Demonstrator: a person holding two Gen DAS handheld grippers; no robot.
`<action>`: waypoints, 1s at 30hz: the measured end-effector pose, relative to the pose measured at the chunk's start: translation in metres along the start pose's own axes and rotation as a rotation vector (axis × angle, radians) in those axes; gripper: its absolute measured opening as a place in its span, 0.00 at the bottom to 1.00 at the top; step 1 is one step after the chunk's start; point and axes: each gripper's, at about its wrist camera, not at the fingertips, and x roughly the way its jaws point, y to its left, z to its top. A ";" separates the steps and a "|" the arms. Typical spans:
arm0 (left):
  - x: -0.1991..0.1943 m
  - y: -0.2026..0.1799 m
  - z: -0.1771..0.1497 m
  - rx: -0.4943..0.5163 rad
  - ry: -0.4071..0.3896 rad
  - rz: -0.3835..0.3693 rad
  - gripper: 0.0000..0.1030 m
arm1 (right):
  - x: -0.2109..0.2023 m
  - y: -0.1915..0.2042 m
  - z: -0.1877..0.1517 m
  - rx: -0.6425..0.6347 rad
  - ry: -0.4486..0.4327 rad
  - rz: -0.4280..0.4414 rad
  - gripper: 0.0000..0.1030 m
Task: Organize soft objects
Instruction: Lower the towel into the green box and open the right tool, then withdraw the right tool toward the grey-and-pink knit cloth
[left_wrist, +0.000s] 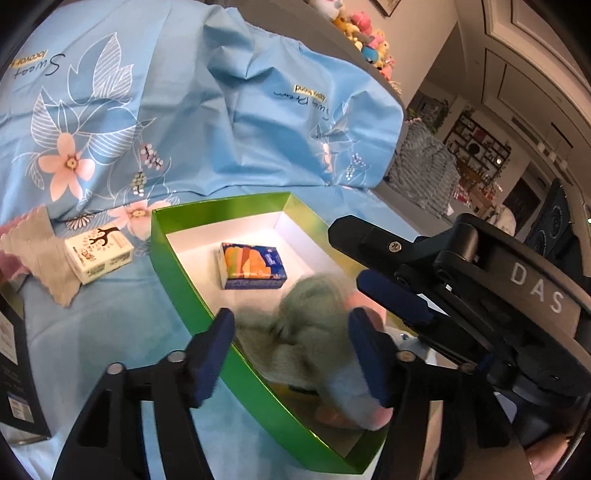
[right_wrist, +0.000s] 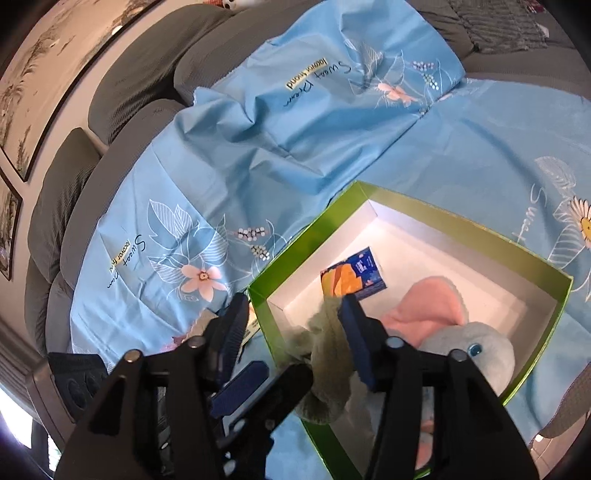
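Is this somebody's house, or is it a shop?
Most likely a home living room. A grey sofa sits under a blue flowered sheet, framed pictures hang on the wall, and a heap of plush toys sits behind it.

A blue flowered sheet (left_wrist: 229, 122) is covering what seems a grey sofa (right_wrist: 122, 96); lying on it are a green box (left_wrist: 192, 280), a cream packet (left_wrist: 99, 254) and a grey cloth (left_wrist: 35, 254).

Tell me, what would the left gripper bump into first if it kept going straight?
Probably the plush elephant lying in the green box, right between the left gripper fingers; depth is blurry.
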 end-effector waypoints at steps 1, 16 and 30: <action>-0.004 0.000 0.000 -0.002 -0.008 -0.005 0.65 | -0.002 0.001 0.000 -0.007 -0.013 -0.018 0.58; -0.108 0.036 -0.029 -0.063 -0.106 0.125 0.71 | -0.026 0.047 -0.013 -0.112 -0.054 0.054 0.83; -0.224 0.198 -0.107 -0.360 -0.245 0.423 0.71 | 0.003 0.126 -0.068 -0.345 0.115 0.119 0.90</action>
